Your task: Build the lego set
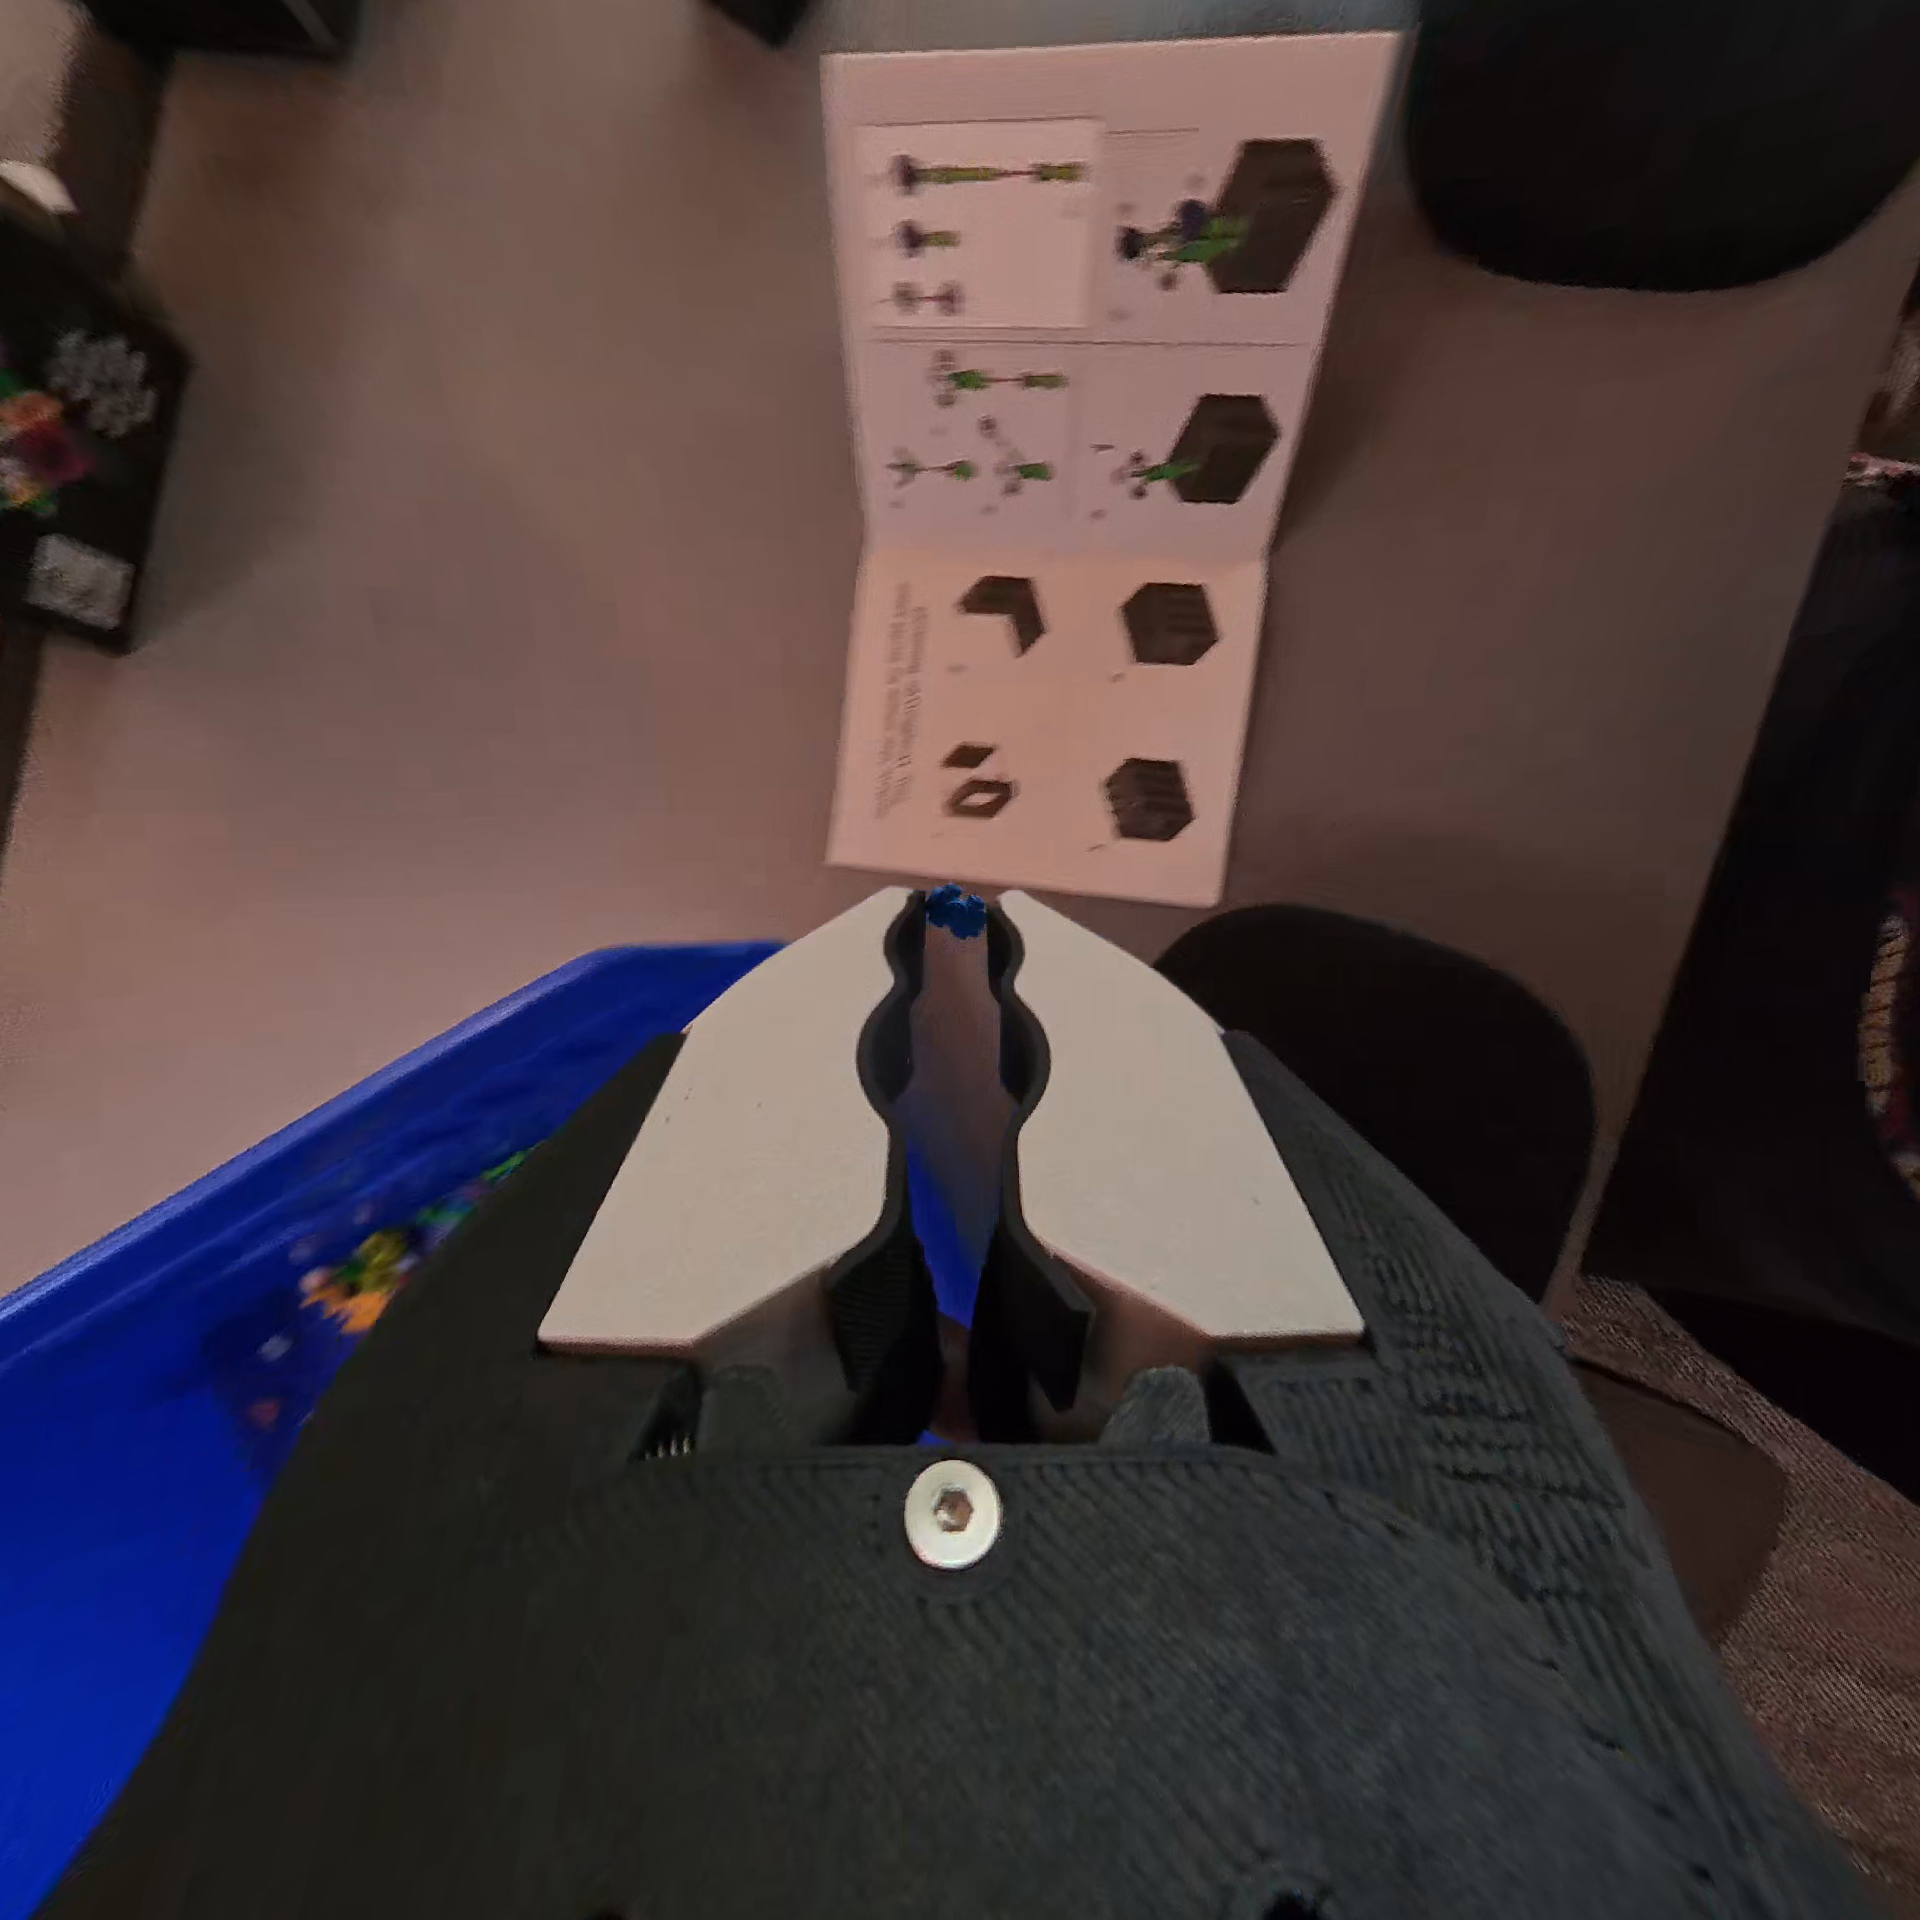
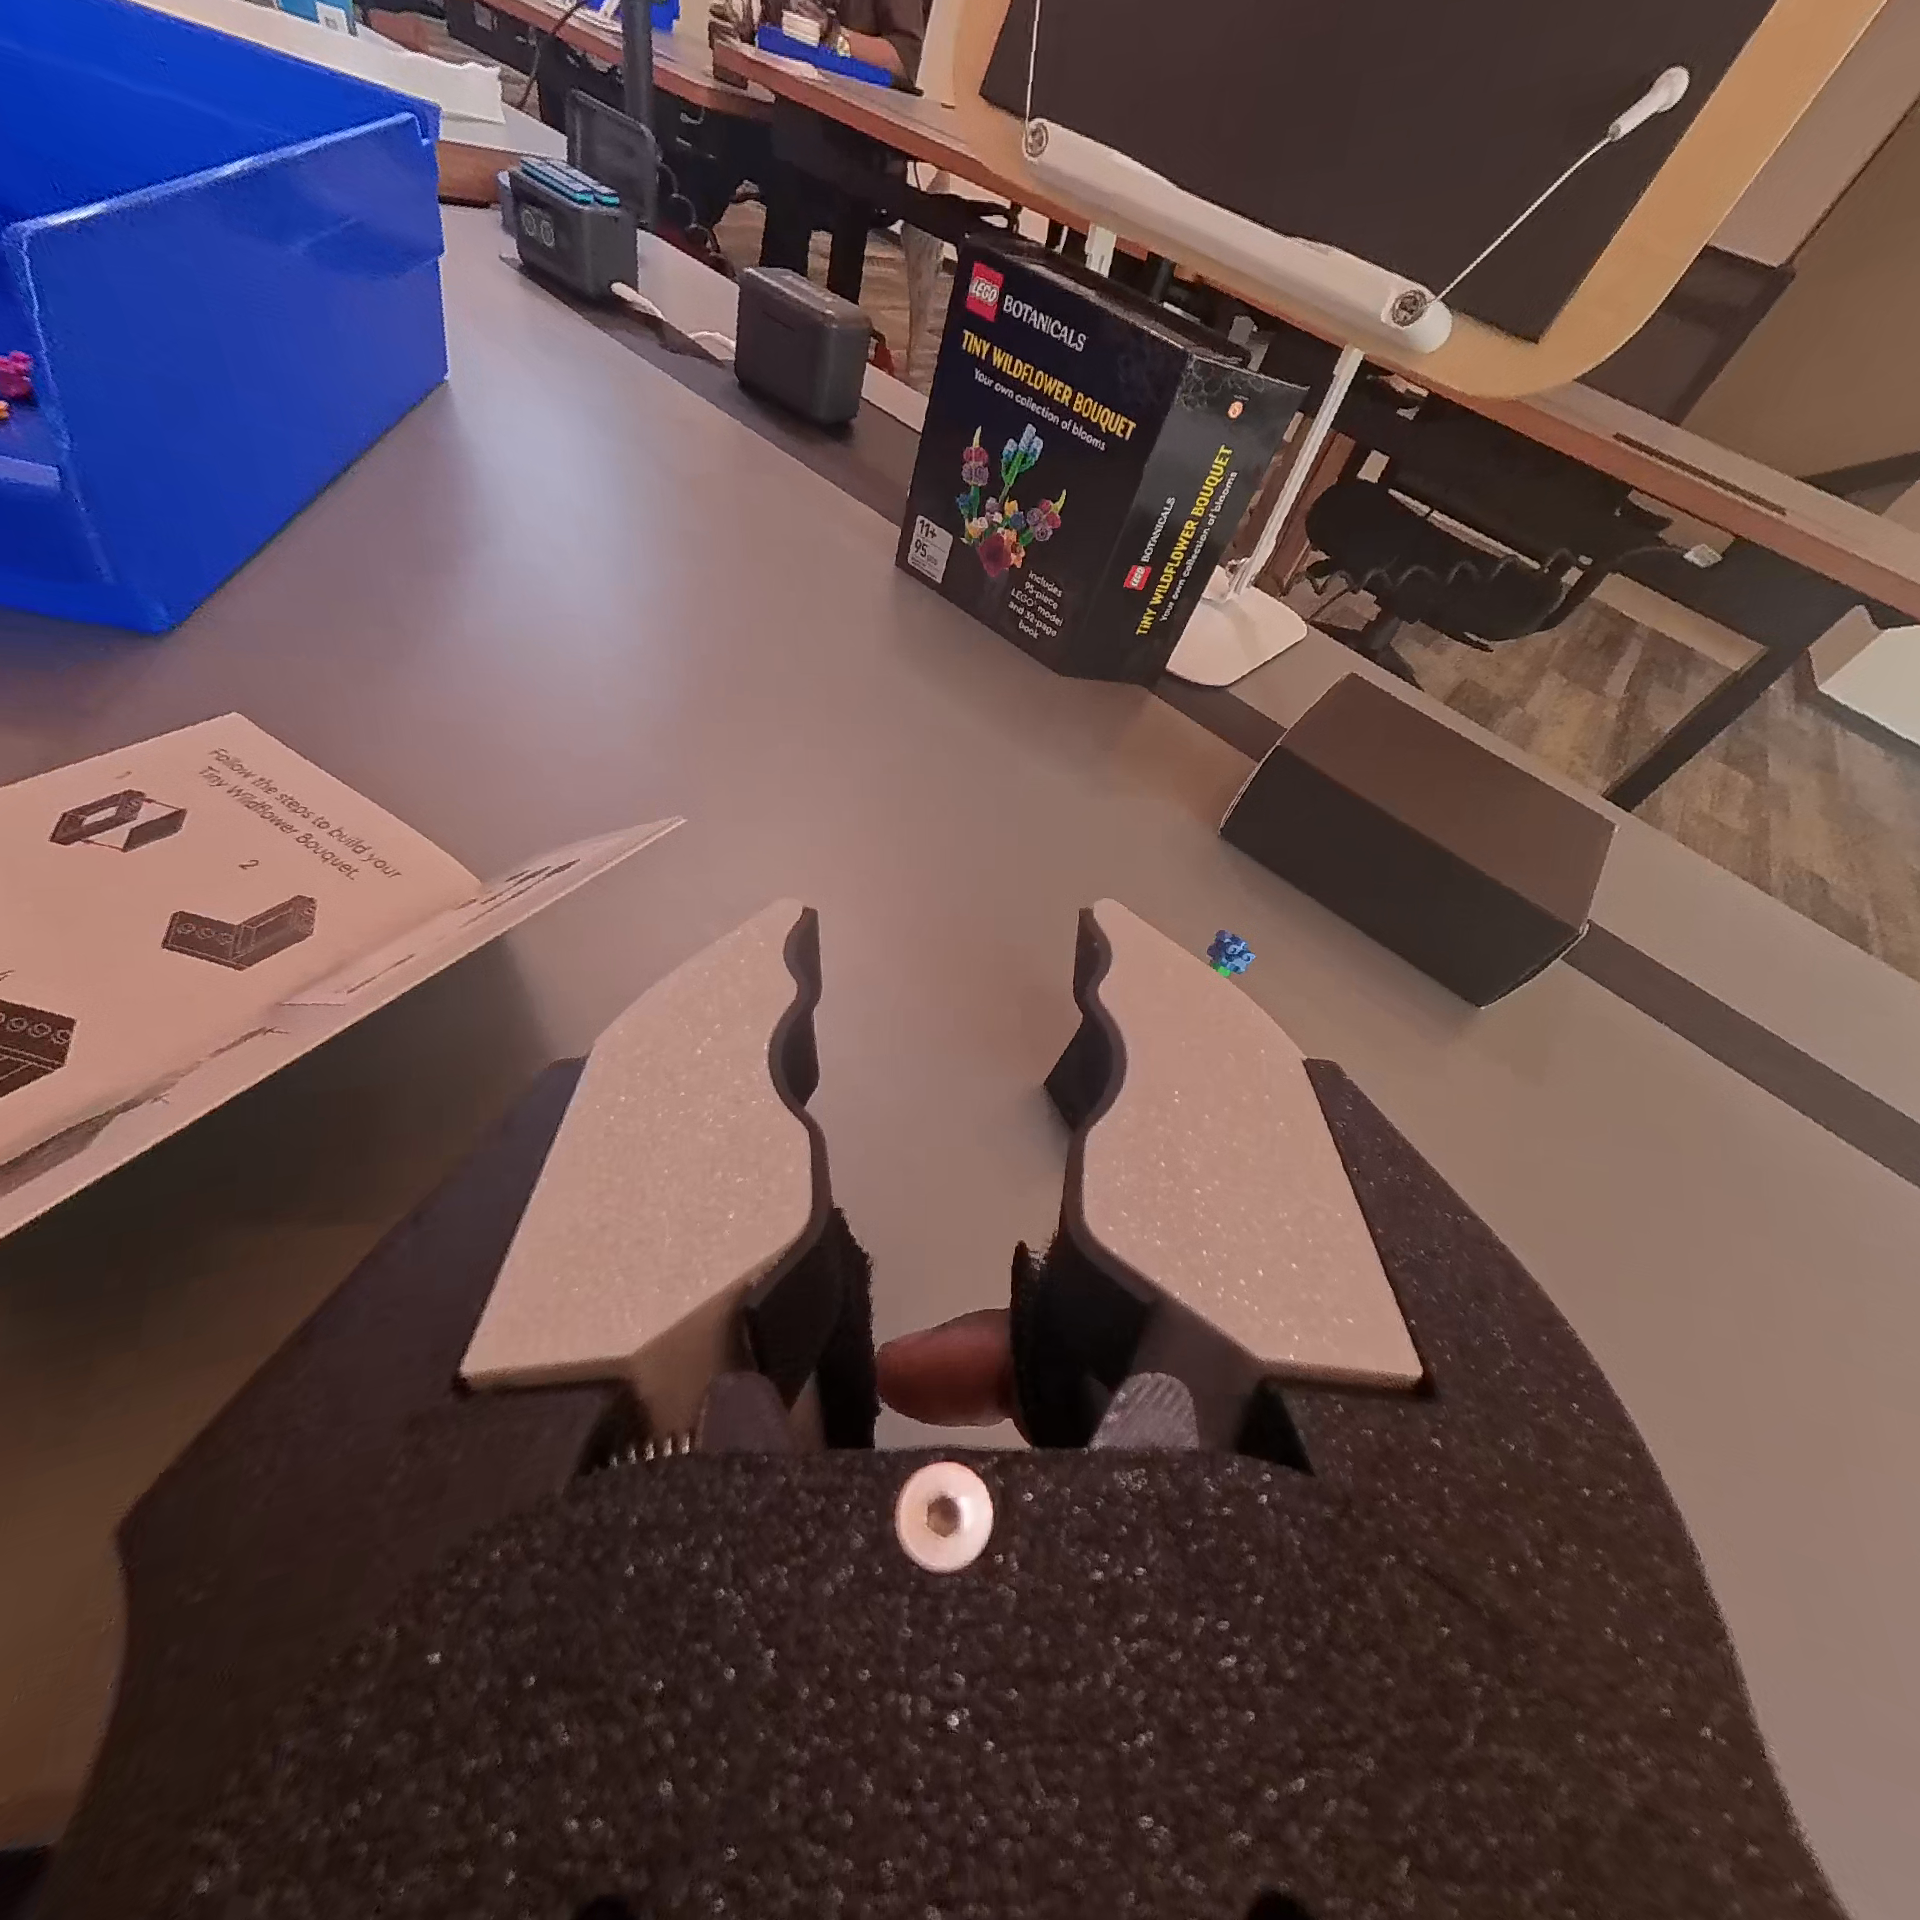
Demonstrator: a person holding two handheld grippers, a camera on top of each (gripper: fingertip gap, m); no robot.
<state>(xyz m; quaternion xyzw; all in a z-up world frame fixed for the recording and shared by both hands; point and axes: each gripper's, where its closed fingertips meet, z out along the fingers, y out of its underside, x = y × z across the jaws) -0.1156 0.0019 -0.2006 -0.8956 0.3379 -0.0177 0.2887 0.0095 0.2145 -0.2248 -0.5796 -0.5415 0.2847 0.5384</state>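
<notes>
My left gripper (image 1: pixel 954 906) is shut on a small blue lego flower piece (image 1: pixel 954 910) at its fingertips, held above the grey table near the blue bin (image 1: pixel 208 1247) of mixed loose pieces. The open instruction booklet (image 1: pixel 1081 457) lies ahead of it. My right gripper (image 2: pixel 943 920) is open and empty, low over the table. A small blue flower on a green stem (image 2: pixel 1230 954) stands on the table just right of its right finger. The booklet (image 2: pixel 239 935) lies to its left, the blue bin (image 2: pixel 208 343) at far left.
The dark set box (image 2: pixel 1081 468) stands upright ahead of the right gripper; it also shows in the left wrist view (image 1: pixel 73 436). A dark brown hexagonal carton (image 2: pixel 1423 842) lies at the table's right edge. Grey cases (image 2: pixel 800 343) sit farther back. A black chair (image 1: pixel 1392 1081) is below the table edge. Left tips to right tips: about 25 cm. My right gripper's tips are some 20 cm from the dark brown hexagonal carton (image 2: pixel 1423 842).
</notes>
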